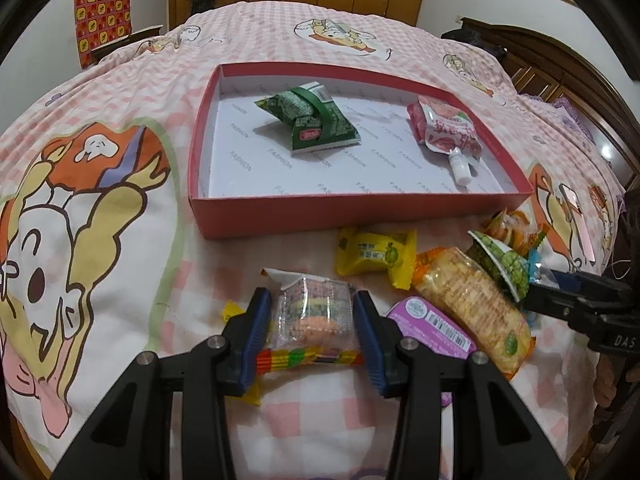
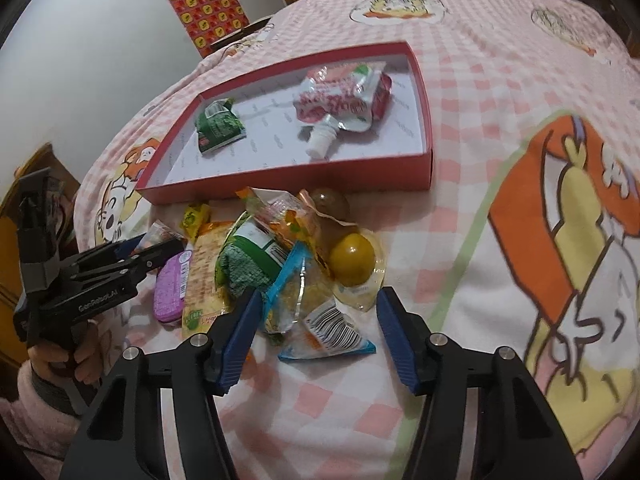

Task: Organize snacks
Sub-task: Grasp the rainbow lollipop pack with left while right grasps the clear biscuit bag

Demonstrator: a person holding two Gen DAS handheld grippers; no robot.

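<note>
- Between the blue pads of the left hand-held gripper (image 1: pixel 312 320) sits a clear-wrapped biscuit pack (image 1: pixel 310 314), clamped across its short axis on the bed.
- Straight ahead, just beyond, lies the red box (image 1: pixel 304 216).
- Open right hand-held gripper (image 2: pixel 316 340) hovers over the blue-edged packet (image 2: pixel 320 320).

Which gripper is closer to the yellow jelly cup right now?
Right. The right gripper sits open just short of the yellow jelly cup; the left gripper is across the pile, shut on a clear cookie packet.
</note>
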